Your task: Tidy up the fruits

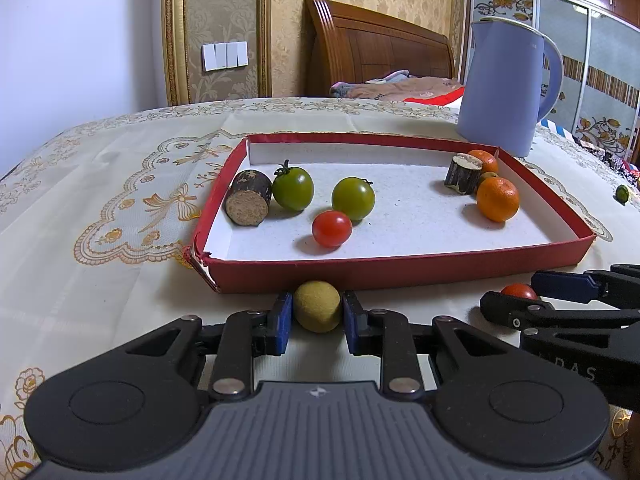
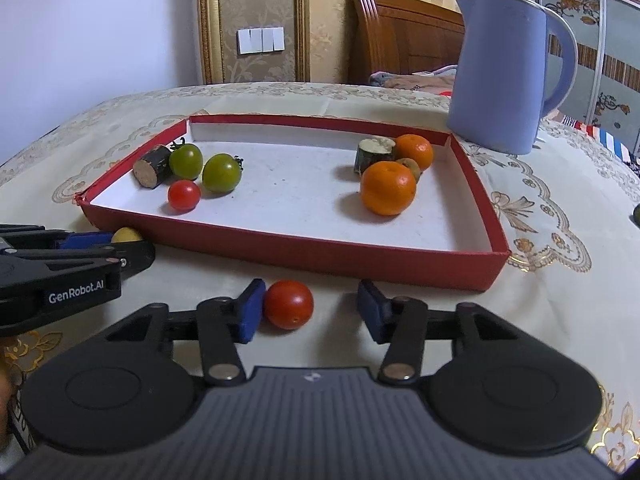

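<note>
A red tray (image 1: 400,270) lies in the middle of both views on a table covered with a cream cloth (image 1: 100,240). Much of the sorting looks done already. At the left side of the tray lie two green tomatoes (image 1: 293,188) and one small red tomato (image 1: 331,228), beside a dark piece of cane (image 1: 248,198). At the right side are two oranges (image 1: 497,199), a small brownish fruit half hidden between them, and a second piece of cane (image 1: 463,173).

What is left is outside the tray. The left gripper (image 1: 316,314), at the lower centre of its own view, is closed on a yellow fruit (image 1: 317,311); both blue pads press on its sides, and it sits just in front of the near wall of the tray. The right gripper (image 2: 310,312) has a red tomato (image 2: 289,309) between its fingers on the cloth. The left pad (image 2: 252,312) touches the tomato, but a clear gap remains at the other side, so it is not gripped yet.

One small green fruit (image 1: 622,193) lies apart on the cloth at the right edge of the left view. A blue jug (image 1: 504,88) stands behind the tray, upper right.

I judge that three fruits remain to be placed.
</note>
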